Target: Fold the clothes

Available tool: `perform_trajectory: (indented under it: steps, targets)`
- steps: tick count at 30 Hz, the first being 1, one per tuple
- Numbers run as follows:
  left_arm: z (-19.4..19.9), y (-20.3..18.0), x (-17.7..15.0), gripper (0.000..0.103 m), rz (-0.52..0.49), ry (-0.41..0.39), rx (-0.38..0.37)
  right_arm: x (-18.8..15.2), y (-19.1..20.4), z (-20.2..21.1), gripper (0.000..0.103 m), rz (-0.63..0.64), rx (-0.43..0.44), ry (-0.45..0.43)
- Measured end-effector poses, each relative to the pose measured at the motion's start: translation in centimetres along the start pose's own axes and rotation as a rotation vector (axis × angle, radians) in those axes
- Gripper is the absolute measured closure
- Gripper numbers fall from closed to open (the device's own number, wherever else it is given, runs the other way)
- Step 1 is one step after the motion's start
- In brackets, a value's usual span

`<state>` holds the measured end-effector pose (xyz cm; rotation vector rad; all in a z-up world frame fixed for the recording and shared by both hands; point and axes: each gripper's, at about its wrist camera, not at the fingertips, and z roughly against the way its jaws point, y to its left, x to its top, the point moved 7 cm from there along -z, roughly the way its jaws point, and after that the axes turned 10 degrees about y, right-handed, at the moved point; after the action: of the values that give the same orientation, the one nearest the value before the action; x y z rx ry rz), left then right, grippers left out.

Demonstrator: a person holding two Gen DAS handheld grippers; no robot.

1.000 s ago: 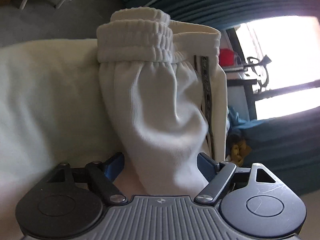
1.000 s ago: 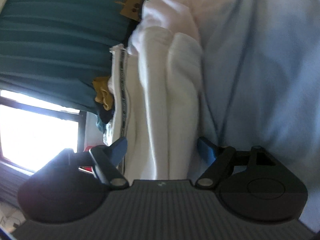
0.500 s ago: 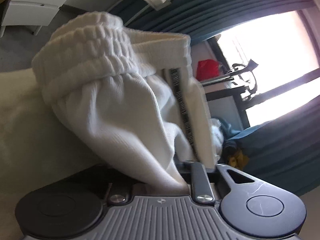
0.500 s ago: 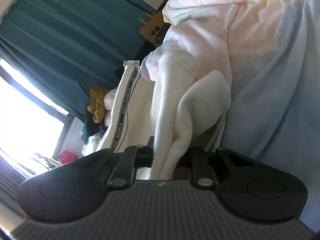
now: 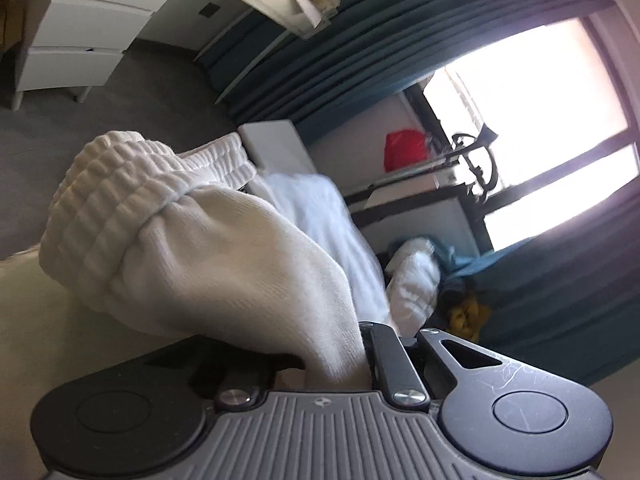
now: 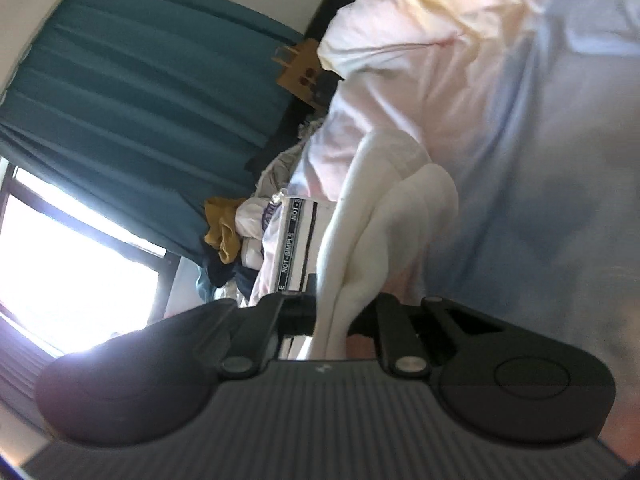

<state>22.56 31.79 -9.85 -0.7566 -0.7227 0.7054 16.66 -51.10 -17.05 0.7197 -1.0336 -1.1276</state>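
White knit trousers with ribbed elastic cuffs [image 5: 224, 264] fill the left wrist view, lifted off the cream bedding [image 5: 44, 320]. My left gripper [image 5: 340, 364] is shut on the white trousers near a cuff. In the right wrist view the same white trousers [image 6: 380, 240] hang in folds, with a black-and-white lettered side stripe [image 6: 290, 256]. My right gripper [image 6: 332, 320] is shut on the white trousers. The fingertips of both grippers are hidden by the cloth.
Pale blue and pink bedding [image 6: 520, 128] lies to the right. A heap of clothes with a yellow piece [image 6: 222, 232] sits by the teal curtain [image 6: 132, 92] and bright window [image 5: 536, 120]. A white drawer unit [image 5: 92, 28] stands on grey floor.
Both grippers closed on the white trousers and have lifted them off the bedding. Both views have tilted and risen, showing more of the room.
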Motion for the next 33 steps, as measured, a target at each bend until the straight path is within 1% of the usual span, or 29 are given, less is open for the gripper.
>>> perform_trajectory:
  steps: [2, 4, 6, 7, 9, 12, 14, 17, 19, 20, 21, 22, 24, 25, 27, 29, 31, 33]
  targets:
    - [2.1, 1.5, -1.2, 0.093, -0.004, 0.024, 0.017, -0.2, -0.9, 2.0, 0.092, -0.009, -0.022, 0.003]
    - [3.7, 3.4, -2.6, 0.093, 0.014, 0.046, 0.032, -0.6, -2.1, 3.9, 0.092, -0.038, -0.038, 0.004]
    - [4.6, 5.1, -4.1, 0.093, 0.012, 0.064, 0.05, -1.1, -3.3, 4.9, 0.092, 0.016, -0.12, 0.003]
    - [4.9, 5.8, -4.7, 0.093, 0.002, 0.072, 0.068, -1.3, -4.3, 5.1, 0.092, 0.014, -0.16, 0.015]
    - [5.5, 7.2, -5.9, 0.092, -0.013, 0.086, 0.107, -1.7, -6.4, 4.8, 0.092, -0.035, -0.18, 0.045]
    - [5.5, 7.4, -6.6, 0.089, -0.028, 0.094, 0.147, -1.9, -8.3, 3.8, 0.092, -0.08, -0.18, 0.075]
    - [5.8, 7.0, -6.7, 0.086, -0.041, 0.091, 0.152, -1.9, -8.9, 3.3, 0.092, -0.08, -0.178, 0.087]
    - [6.6, 6.4, -7.2, 0.078, -0.037, 0.091, 0.162, -1.9, -9.1, 3.2, 0.092, -0.082, -0.173, 0.091]
    - [7.7, 6.2, -7.6, 0.068, -0.031, 0.086, 0.17, -2.0, -9.1, 3.2, 0.092, -0.085, -0.168, 0.09]
    - [8.3, 6.0, -8.0, 0.059, -0.036, 0.086, 0.174, -2.0, -9.1, 3.3, 0.092, -0.09, -0.167, 0.087]
    - [9.1, 5.8, -8.5, 0.054, -0.05, 0.08, 0.179, -2.1, -9.1, 3.3, 0.092, -0.098, -0.167, 0.082]
    - [10.0, 5.5, -8.9, 0.051, -0.068, 0.067, 0.186, -2.1, -9.1, 3.4, 0.092, -0.106, -0.167, 0.077]
    - [11.8, 4.5, -9.9, 0.045, -0.114, 0.042, 0.203, -2.3, -9.0, 3.6, 0.092, -0.125, -0.173, 0.066]
    - [12.7, 4.0, -10.4, 0.043, -0.137, 0.028, 0.209, -2.3, -9.0, 3.8, 0.092, -0.136, -0.177, 0.059]
    - [13.9, 2.1, -11.0, 0.039, -0.191, 0.003, 0.199, -2.5, -8.7, 4.1, 0.091, -0.154, -0.184, 0.04]
    - [14.7, -0.2, -11.7, 0.039, -0.257, -0.019, 0.192, -2.7, -8.6, 4.4, 0.091, -0.198, -0.174, 0.027]
    - [14.8, -2.4, -12.8, 0.039, -0.342, -0.022, 0.209, -2.8, -8.7, 4.9, 0.091, -0.262, -0.14, 0.011]
    - [13.4, -5.1, -13.8, 0.038, -0.44, -0.014, 0.236, -2.8, -8.2, 5.1, 0.091, -0.244, -0.15, 0.004]
